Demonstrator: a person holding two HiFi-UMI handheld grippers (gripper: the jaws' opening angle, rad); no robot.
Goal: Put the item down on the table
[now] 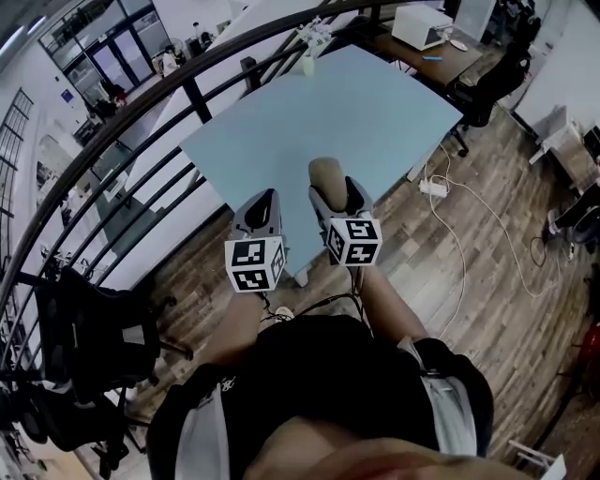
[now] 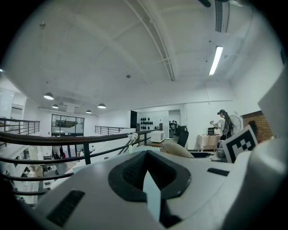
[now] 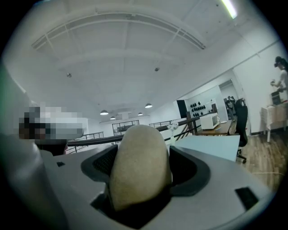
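My right gripper [image 1: 336, 192] is shut on a tan, oval, potato-like item [image 1: 328, 173], which sticks out past the jaws over the near edge of the light blue table [image 1: 366, 103]. In the right gripper view the item [image 3: 139, 166] fills the space between the jaws of that gripper [image 3: 139, 152]. My left gripper [image 1: 262, 211] hangs beside it on the left, shut with nothing in it; in its own view the left gripper [image 2: 148, 173] shows only a thin sliver between the jaws. The item [image 2: 177, 150] shows to its right. Both grippers are tilted upward, off the table.
A black railing [image 1: 141, 103] curves past the table's left side. A small white object [image 1: 312, 42] stands at the table's far edge. Beyond are a desk with a white box [image 1: 422, 26] and an office chair [image 1: 497, 80]. A power strip [image 1: 433, 187] and cable lie on the wooden floor.
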